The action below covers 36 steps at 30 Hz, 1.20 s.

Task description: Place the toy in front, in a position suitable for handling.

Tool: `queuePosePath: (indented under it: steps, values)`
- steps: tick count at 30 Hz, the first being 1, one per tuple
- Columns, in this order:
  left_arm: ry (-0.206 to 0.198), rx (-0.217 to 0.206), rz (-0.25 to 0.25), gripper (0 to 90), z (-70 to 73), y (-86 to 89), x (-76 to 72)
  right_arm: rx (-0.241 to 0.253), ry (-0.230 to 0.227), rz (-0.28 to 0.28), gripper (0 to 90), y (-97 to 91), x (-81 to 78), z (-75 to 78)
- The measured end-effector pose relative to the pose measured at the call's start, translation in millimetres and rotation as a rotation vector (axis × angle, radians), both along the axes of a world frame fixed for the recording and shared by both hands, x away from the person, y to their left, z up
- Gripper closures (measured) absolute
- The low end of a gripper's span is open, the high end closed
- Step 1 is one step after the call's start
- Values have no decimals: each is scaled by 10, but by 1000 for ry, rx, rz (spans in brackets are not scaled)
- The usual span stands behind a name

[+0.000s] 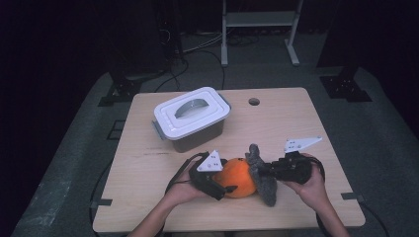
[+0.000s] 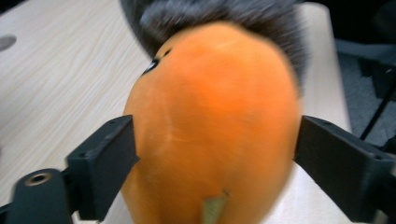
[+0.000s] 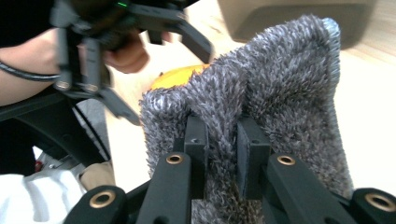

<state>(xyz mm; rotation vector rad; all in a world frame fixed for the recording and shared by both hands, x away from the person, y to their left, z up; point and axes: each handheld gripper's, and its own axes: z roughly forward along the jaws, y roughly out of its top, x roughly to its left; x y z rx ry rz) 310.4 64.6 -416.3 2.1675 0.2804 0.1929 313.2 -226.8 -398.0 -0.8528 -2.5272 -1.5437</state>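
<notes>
Two grippers on one soft toy near table's front edge. Left gripper [image 2: 215, 144] jaws span orange plush body [image 2: 210, 126], touching both flanks. Right gripper [image 3: 222, 149] jaws clenched on grey shaggy fabric [image 3: 280, 93]. Judged light, squashy, non-fragile; pile gives grip; body's middle best hold.

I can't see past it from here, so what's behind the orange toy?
A grey cloth stands against the orange toy on its far side from the left hand-held gripper, pinched by the right hand-held gripper. The toy hides the cloth's lower part from that side.

Round orange soft ball [image 2: 212, 126]: blurred, bottom cropped by frame edge. Shaggy grey fabric cloth [image 3: 261, 102]: hides most of ball, lower part cropped.
</notes>
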Motion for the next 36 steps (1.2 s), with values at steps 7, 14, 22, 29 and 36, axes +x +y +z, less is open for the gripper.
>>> queuePosePath:
  steps: [7,14,22,29,36]
  values:
    - [-59,-15,7,440,126,50,-73,19,-78,5,765,68,-89,190]
    - [-48,-35,32,470,133,90,-59,-4,-68,35,765,189,-71,117]
    - [-28,-18,8,439,133,85,-65,16,-22,-10,764,37,6,40]
    - [27,-41,-13,229,130,60,-53,-45,25,16,763,64,33,-85]
    - [82,-1,-114,237,53,36,-56,-58,45,11,757,25,57,-118]
